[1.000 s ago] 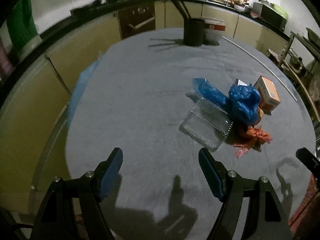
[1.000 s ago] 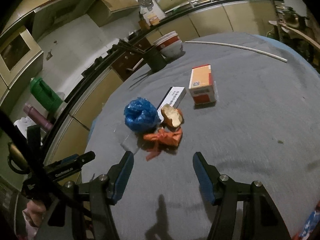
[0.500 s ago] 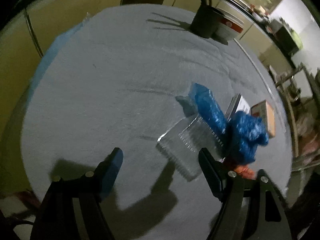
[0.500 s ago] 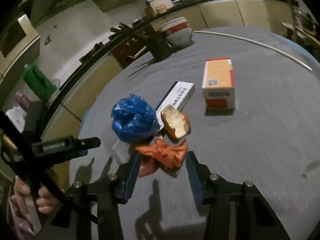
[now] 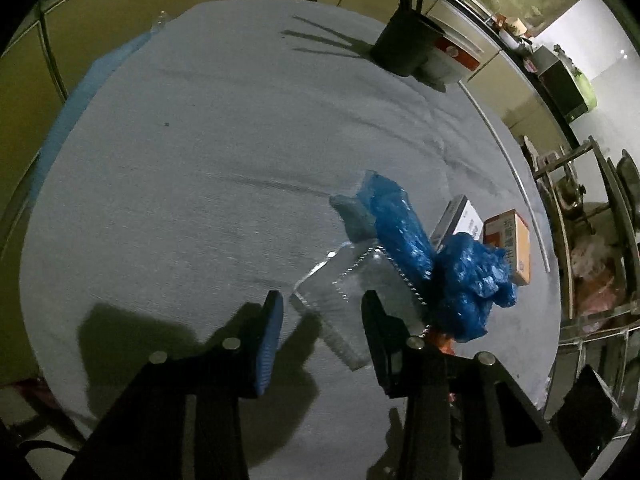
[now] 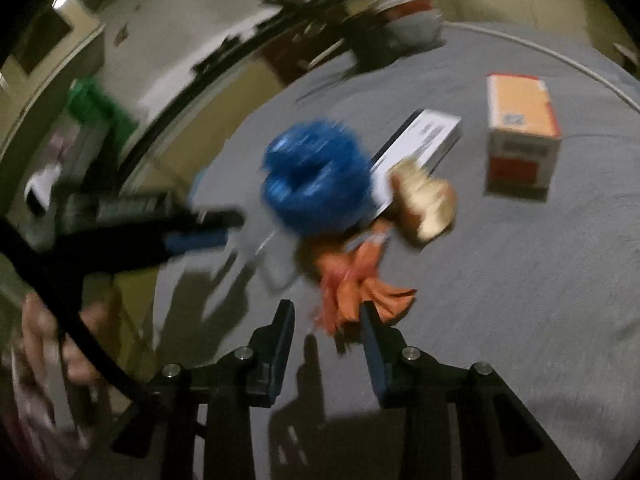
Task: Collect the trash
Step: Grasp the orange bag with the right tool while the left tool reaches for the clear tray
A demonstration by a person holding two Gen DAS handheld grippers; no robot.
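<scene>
The left tool (image 5: 322, 300) points steeply down at the grey-clothed counter (image 5: 200, 160). Its jaws are drawn in and pinch the near corner of a clear plastic box (image 5: 360, 280), low and a little right of centre. The left blue pad sits at the box's edge, and the right finger covers part of its side. Just beyond the box, to the right, lies a crumpled blue bag (image 5: 472, 276).

In the right wrist view the right tool (image 6: 326, 310) is at bottom centre with its jaws closing. The lower end of an orange wrapper (image 6: 356, 276) lies between them. The right pad is against it and the left pad stands apart.

Only the right view shows the whole wrapper and a bitten piece of food (image 6: 428, 204) touching the bag's right side. It also shows a white carton (image 6: 424, 140), an orange carton (image 6: 520, 120) well to the right, and a person's hand (image 6: 48, 340) at the lower left. The clear box is almost lost there, a faint glint under the bag.

The left view shows the wrapper only as a sliver behind the right finger. It alone shows a dark utensil pot (image 5: 404, 48) sharply at the counter's far edge. The right view is motion-blurred, so print and edges are unreadable.
</scene>
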